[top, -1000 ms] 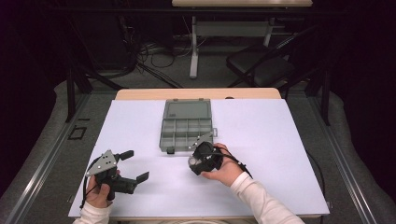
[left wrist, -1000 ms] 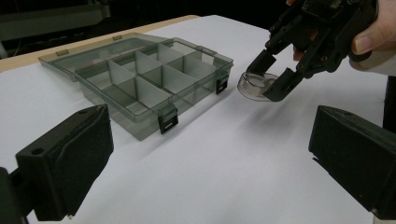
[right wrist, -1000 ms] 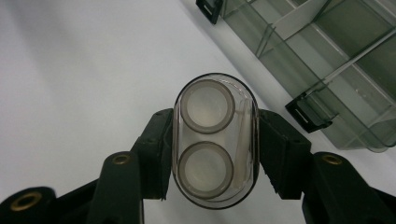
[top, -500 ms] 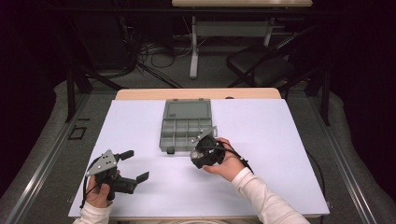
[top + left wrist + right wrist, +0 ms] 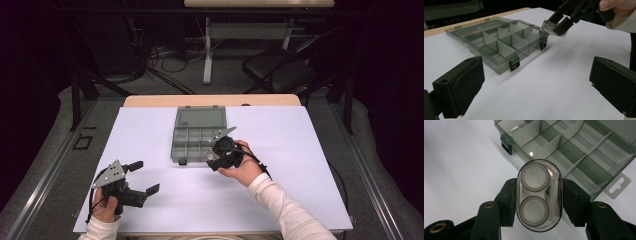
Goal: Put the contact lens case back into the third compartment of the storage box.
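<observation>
An open grey see-through compartment box (image 5: 199,136) lies at the table's middle, lid flat behind it; its several cells (image 5: 499,42) look empty. My right gripper (image 5: 216,156) hovers at the box's near right corner, shut on a clear oval case (image 5: 539,195) that holds two round discs. The left gripper view shows that case (image 5: 549,25) held just above the box's corner. The box (image 5: 579,147) lies just past the case in the right gripper view. My left gripper (image 5: 145,177) rests at the near left of the table, jaws wide open around bare paper (image 5: 537,86).
White paper (image 5: 300,165) covers the table, with a wooden strip (image 5: 210,100) at the far edge. The box's two black latches (image 5: 514,65) face the person. Beyond the table stand a black chair (image 5: 280,70) and cables on the floor.
The right hand has carried the clear case a little away from the person and up, closer to the box's corner. The left gripper has stayed put.
</observation>
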Demonstrator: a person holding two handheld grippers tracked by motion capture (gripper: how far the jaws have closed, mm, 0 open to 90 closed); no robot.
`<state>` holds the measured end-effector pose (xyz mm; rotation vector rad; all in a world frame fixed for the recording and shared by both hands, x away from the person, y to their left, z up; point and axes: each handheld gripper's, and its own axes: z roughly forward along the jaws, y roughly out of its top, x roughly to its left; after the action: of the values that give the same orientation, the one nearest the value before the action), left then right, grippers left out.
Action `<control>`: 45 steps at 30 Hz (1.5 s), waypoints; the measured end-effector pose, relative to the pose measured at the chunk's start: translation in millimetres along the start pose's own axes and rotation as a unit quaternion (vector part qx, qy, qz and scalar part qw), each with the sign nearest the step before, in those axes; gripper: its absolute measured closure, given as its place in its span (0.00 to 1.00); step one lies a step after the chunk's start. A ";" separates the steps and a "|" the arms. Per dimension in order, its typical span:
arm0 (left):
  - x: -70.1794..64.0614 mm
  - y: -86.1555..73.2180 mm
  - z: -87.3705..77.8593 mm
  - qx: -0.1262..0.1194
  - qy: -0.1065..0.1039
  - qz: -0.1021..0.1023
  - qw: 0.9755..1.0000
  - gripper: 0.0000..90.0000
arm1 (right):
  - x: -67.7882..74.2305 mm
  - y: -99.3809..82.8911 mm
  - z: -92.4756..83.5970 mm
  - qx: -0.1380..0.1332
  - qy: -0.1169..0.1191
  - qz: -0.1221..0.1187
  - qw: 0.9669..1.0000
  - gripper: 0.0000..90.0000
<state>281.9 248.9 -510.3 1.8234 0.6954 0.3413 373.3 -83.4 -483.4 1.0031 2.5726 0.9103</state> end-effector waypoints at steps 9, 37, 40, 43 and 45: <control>-0.1 0.1 -0.1 -0.001 -0.001 0.001 1.000 0.00 | -10.5 9.2 1.2 -0.001 -0.008 0.011 1.000 0.54; 1.0 0.6 1.1 0.002 -0.004 0.000 1.000 0.00 | -34.2 43.7 15.3 -0.003 -0.024 0.032 0.999 0.54; 1.9 0.6 1.6 -0.001 -0.011 -0.001 1.000 0.00 | -37.9 46.1 17.6 -0.003 -0.023 0.033 0.999 0.54; 0.7 0.7 1.7 0.001 -0.003 -0.001 1.000 0.00 | -39.9 47.9 21.2 -0.005 -0.024 0.042 0.999 0.54; 0.4 0.6 1.8 0.000 -0.002 -0.001 1.000 0.00 | -42.8 49.4 24.0 -0.006 -0.025 0.040 0.999 0.54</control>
<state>283.4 247.7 -510.4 1.8236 0.6953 0.3366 441.0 -72.9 -471.5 1.1180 2.4999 0.9074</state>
